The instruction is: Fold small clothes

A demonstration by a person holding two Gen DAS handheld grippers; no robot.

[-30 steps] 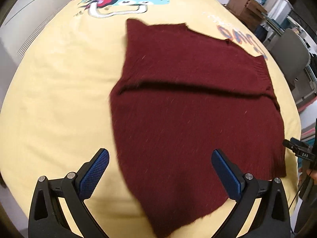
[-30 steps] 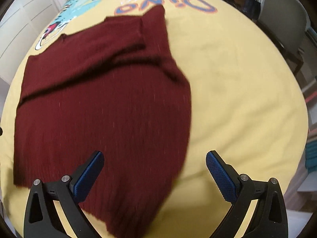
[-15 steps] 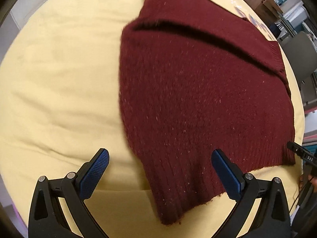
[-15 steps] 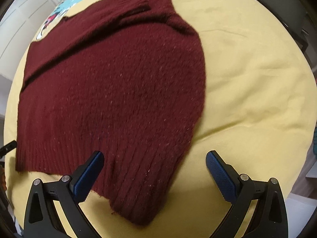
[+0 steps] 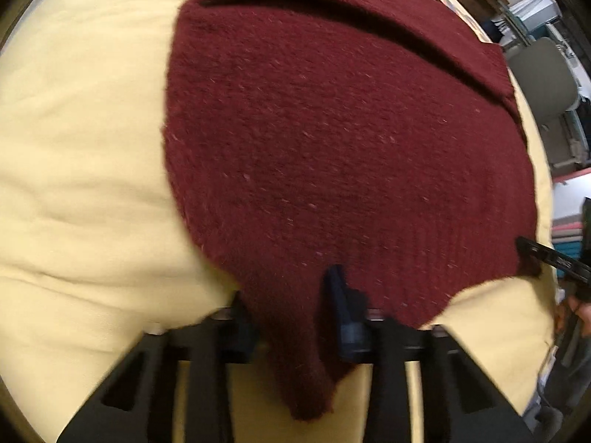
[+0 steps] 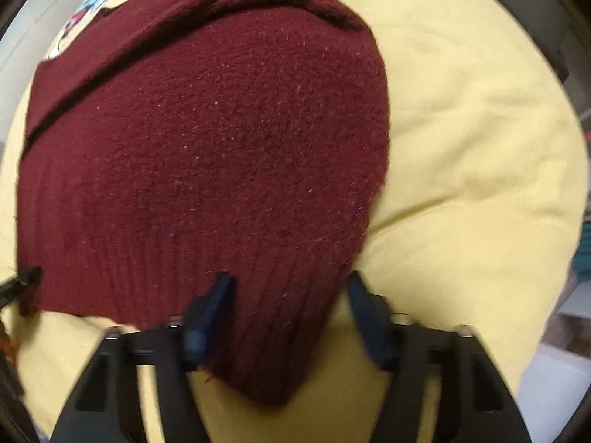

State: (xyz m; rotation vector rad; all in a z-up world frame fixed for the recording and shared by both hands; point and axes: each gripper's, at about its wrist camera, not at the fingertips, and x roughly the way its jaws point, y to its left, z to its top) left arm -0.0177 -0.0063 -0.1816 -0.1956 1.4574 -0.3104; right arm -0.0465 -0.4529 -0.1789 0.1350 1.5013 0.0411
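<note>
A dark maroon knitted sweater is seen spread flat on a pale yellow padded bedcover, hem side nearest both cameras, with a folded band lying across its far part.

Left gripper: the near-left hem corner is bracketed by the two blue-padded fingers. One pad is pressed on the ribbed hem; the other is mostly hidden behind the fabric edge. The jaws are narrowed around the corner. Whether a firm pinch is made cannot be told, as the frame is blurred.

Right gripper: the near-right hem corner is bracketed likewise, with one pad on top of the rib knit and the other just beside the sweater's right edge. The jaws are partly closed, with fabric bunched between them. Firm clamping cannot be confirmed.

The opposite gripper's black fingertip is visible at the far hem corner in each view.

A blue cartoon print on the bedcover is seen beyond the sweater in the right wrist view. A grey chair is seen off the bed's right side in the left wrist view.
</note>
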